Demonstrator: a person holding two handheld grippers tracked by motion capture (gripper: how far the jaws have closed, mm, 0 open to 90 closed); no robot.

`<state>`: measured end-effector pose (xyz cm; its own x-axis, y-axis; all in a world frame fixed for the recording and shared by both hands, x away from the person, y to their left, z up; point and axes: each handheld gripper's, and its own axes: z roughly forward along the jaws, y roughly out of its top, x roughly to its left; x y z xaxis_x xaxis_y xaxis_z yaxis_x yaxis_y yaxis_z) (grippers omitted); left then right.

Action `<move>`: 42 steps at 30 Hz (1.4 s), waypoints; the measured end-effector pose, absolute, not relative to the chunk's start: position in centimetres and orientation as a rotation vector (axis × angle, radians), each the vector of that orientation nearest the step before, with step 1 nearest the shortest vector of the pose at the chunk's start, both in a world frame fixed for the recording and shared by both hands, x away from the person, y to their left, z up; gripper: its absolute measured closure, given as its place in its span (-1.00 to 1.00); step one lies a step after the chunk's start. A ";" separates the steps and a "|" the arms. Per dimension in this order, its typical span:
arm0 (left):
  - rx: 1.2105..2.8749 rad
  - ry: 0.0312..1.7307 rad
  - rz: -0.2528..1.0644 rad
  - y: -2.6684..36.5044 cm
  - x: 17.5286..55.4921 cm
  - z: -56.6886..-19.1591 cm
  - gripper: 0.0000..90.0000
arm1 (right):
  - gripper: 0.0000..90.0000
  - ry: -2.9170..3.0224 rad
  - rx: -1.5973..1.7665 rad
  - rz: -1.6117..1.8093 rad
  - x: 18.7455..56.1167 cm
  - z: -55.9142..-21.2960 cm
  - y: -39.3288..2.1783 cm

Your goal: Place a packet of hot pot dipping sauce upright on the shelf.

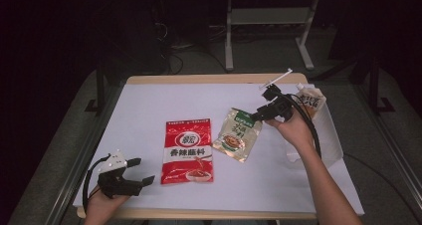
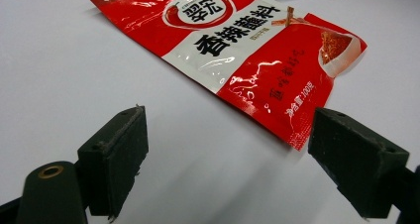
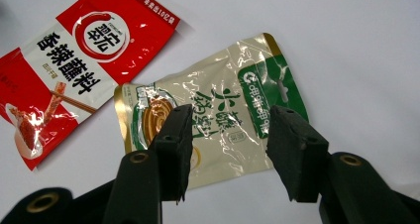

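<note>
1. The table [image 1: 149,93] is covered by a white sheet, and a wooden rim shows at its far edge and its near edge.
2. A clear plastic container [image 1: 326,135] stands at the right edge of the table, and a pale spouted pouch [image 1: 309,101] sits at its far end.
3. The red seasoning packet [image 1: 188,150] lies flat near the middle of the table, a little toward the near edge. In the left gripper view its corner [image 2: 297,140] lies beyond the jaws, not touching them.
4. The cream and green sauce packet [image 1: 236,134] lies to the right of the red one, just beside it and apart from it. It is turned at an angle, with the green end toward the far edge.
5. The right gripper [image 1: 259,116] hangs over the green end of this packet. In the right gripper view its jaws stand half apart above the packet [image 3: 223,120], and they are not pressing on it.
6. The left gripper [image 1: 142,171] rests near the left near corner of the table. Its jaws are wide open with nothing between them, pointing toward the red packet.
</note>
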<state>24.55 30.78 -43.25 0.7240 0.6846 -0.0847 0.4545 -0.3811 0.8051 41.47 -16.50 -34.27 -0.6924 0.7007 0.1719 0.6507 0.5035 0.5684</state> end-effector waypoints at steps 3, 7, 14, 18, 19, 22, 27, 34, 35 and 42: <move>2.044 0.862 0.331 30.8 24.5 -43.2 -0.66 | 0.13 2.657 1.178 0.936 41.5 -34.4 -16.2; 2.043 0.865 0.330 30.8 24.4 -43.3 -0.66 | 0.11 2.664 1.171 0.921 41.6 -34.6 -15.8; 2.052 0.860 0.331 30.8 24.4 -43.3 -0.66 | 0.07 2.659 1.169 0.914 41.9 -34.8 -15.6; 2.046 0.860 0.333 30.8 24.4 -43.2 -0.66 | 0.05 2.654 1.179 0.915 42.0 -35.0 -15.5; 2.046 0.858 0.332 30.8 24.4 -43.2 -0.66 | 0.04 2.651 1.177 0.904 42.1 -35.1 -15.4; 2.049 0.855 0.334 30.8 24.4 -43.2 -0.66 | 0.01 2.652 1.190 0.882 42.6 -35.6 -15.4; 2.049 0.852 0.332 30.8 24.5 -43.2 -0.66 | -0.03 2.649 1.222 0.871 43.2 -36.4 -15.5; 2.047 0.855 0.332 30.8 24.5 -43.2 -0.66 | -0.13 2.646 1.292 0.803 44.8 -38.0 -15.4; 2.044 0.859 0.329 30.8 24.5 -43.3 -0.66 | -0.18 2.651 1.315 0.764 45.2 -38.6 -15.2; 2.048 0.850 0.327 30.7 24.7 -43.2 -0.66 | -0.26 2.641 1.407 0.657 46.4 -40.2 -14.9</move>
<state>24.68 30.67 -43.21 0.7323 0.6761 -0.0811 0.4477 -0.3884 0.8054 46.37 -14.92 -40.22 -0.5758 0.8072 0.1298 0.7739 0.4870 0.4049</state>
